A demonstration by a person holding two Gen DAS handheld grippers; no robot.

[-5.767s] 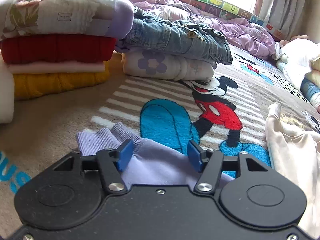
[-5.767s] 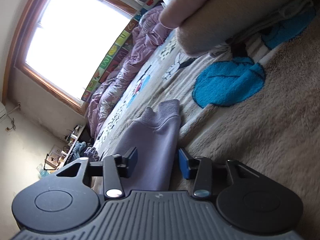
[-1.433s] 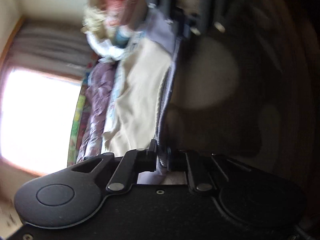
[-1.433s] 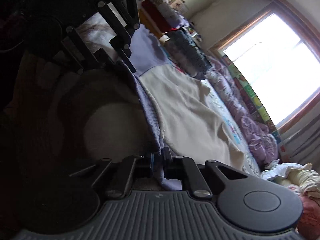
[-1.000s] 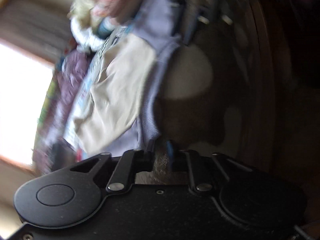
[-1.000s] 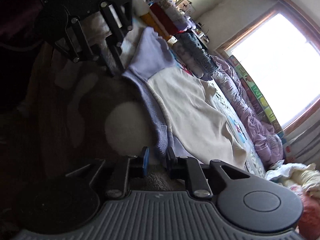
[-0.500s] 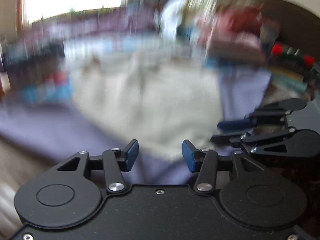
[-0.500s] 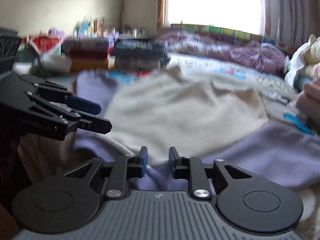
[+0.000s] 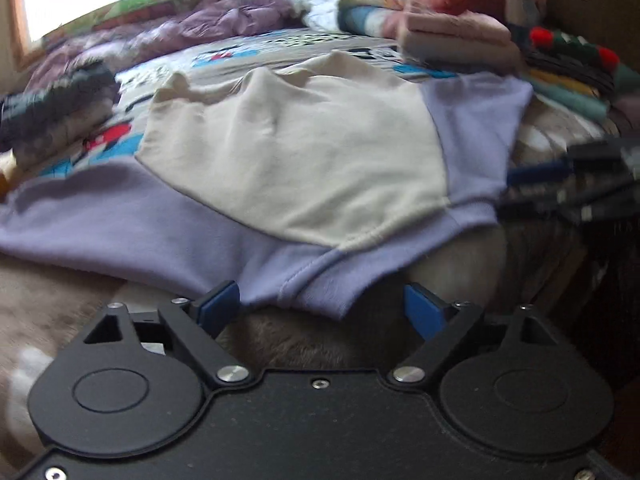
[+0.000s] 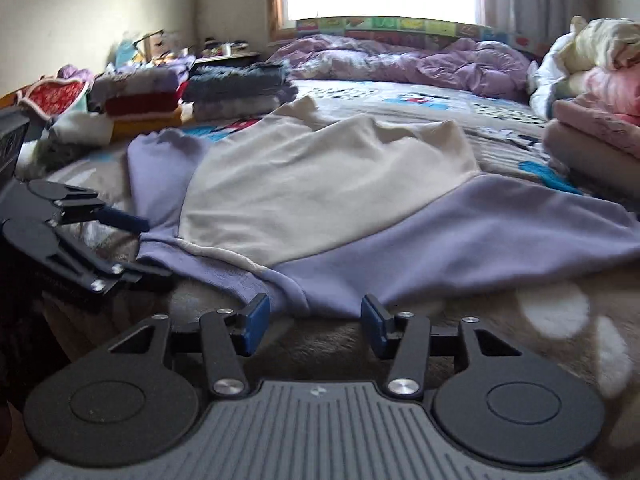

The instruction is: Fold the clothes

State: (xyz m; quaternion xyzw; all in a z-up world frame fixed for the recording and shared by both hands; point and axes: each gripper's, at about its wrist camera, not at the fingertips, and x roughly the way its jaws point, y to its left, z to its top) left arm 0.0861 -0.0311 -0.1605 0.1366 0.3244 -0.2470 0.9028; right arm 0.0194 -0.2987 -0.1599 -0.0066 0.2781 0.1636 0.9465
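A sweatshirt with a cream body (image 9: 304,152) (image 10: 320,184) and lilac sleeves lies spread flat on the bed. Its lilac near edge (image 9: 312,284) (image 10: 320,280) ends just in front of both grippers. My left gripper (image 9: 320,308) is open and still opening, its blue pads wide apart on either side of the edge and not touching it. My right gripper (image 10: 315,322) is open too, its jaws still opening, with the cloth edge just ahead of its pads. Each gripper shows in the other's view, the right gripper (image 9: 516,192) and the left gripper (image 10: 144,244), both beside the garment's collar end.
The bed wears a fuzzy cartoon-print blanket (image 10: 500,320). Stacks of folded clothes (image 10: 148,96) and folded jeans (image 10: 240,80) stand at the back left. A purple duvet (image 10: 400,60) lies under the window. Loose and folded clothes (image 10: 592,80) pile up at the right.
Both grippers rolled from sideways to level and let go of the lilac edge they pinched. Their jaws opened and drew back slightly. The sweatshirt now lies flat.
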